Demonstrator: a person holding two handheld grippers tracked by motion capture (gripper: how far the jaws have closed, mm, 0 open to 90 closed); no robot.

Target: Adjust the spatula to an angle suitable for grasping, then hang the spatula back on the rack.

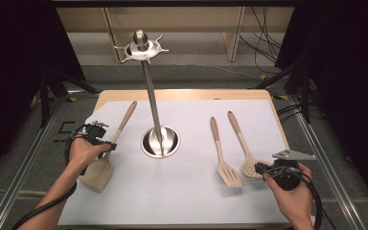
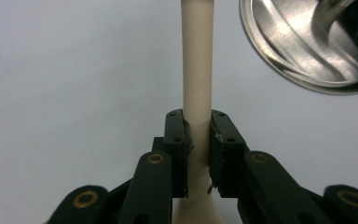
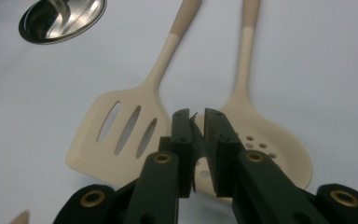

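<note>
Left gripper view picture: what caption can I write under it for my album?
The left gripper pinches a cream spatula handle above white paper, beside a shiny steel base.

1. Setting: a lab or recording studio rig, not a home kitchen.
2. Black curtains (image 1: 9, 72) close in both sides of the work area.
3. Metal frame rails (image 1: 24, 167) run along the floor beside the table (image 1: 182, 93).
4. Loose cables (image 1: 263, 48) lie on the grey floor behind.
5. A plain white sheet (image 1: 182, 191) covers the tabletop, with utensils laid out in order.
</note>
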